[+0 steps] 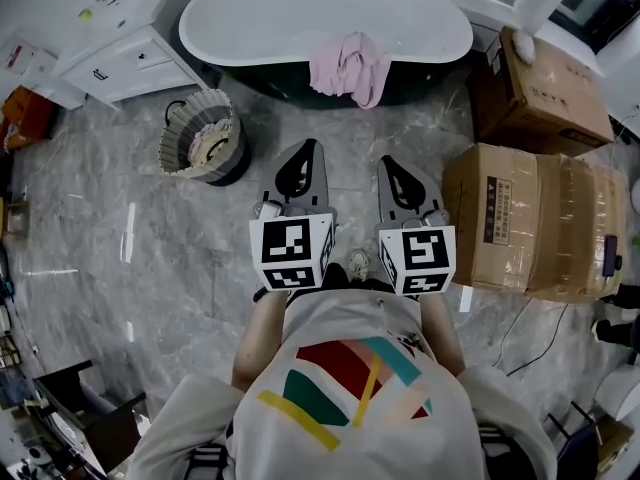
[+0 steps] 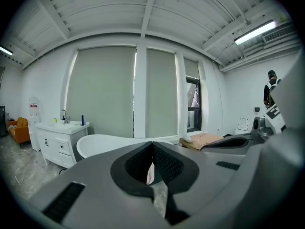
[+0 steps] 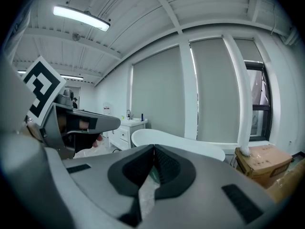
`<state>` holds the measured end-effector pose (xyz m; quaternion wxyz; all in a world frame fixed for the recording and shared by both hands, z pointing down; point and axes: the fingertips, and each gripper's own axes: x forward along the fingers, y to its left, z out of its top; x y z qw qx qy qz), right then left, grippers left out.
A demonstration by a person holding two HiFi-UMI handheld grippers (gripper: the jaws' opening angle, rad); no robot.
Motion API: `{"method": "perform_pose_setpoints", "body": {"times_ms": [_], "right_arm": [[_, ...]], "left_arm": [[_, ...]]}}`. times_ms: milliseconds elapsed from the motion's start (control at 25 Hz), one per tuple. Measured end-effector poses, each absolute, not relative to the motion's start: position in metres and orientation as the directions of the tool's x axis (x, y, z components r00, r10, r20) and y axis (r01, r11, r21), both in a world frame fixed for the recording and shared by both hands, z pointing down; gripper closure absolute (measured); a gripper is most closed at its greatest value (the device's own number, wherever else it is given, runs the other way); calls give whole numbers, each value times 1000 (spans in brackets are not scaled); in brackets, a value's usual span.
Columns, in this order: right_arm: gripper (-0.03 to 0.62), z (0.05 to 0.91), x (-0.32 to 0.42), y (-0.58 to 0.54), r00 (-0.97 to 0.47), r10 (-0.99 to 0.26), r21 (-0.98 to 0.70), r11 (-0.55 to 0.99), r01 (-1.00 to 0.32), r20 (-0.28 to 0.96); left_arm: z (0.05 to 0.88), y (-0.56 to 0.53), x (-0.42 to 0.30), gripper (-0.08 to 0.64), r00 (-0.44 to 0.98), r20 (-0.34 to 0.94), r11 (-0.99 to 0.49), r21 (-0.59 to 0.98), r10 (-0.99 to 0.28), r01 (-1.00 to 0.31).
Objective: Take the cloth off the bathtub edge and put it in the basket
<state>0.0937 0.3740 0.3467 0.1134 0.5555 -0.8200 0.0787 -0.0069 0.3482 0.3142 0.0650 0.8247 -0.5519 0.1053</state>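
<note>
A pink cloth (image 1: 350, 66) hangs over the near edge of the white bathtub (image 1: 250, 18). A round basket (image 1: 203, 138) with a frilled liner stands on the floor to the tub's left. My left gripper (image 1: 303, 151) and right gripper (image 1: 392, 164) are held side by side over the floor, short of the tub, both shut and empty. In the left gripper view the cloth (image 2: 150, 173) shows as a pink sliver between the shut jaws, with the bathtub (image 2: 105, 144) behind. The right gripper view shows the bathtub (image 3: 176, 144) ahead.
Cardboard boxes (image 1: 535, 218) are stacked on the floor to the right, one more (image 1: 540, 88) beside the tub's right end. A white vanity cabinet (image 1: 130, 48) stands at the left. A cable lies on the marble floor at the lower right.
</note>
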Motion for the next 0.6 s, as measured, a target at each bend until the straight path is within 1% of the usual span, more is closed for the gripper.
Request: {"method": "perform_pose_setpoints", "body": {"times_ms": [200,600], "right_arm": [[580,346,115,370,-326,-909,42,348,-937,261],[580,342,135,362,-299,-921,50,321,-946,251]], "left_arm": [[318,346,5,541,374,231,-383,5,-898,-924],[314,330,10,541,372,205,-377,17,-905,-926]]}}
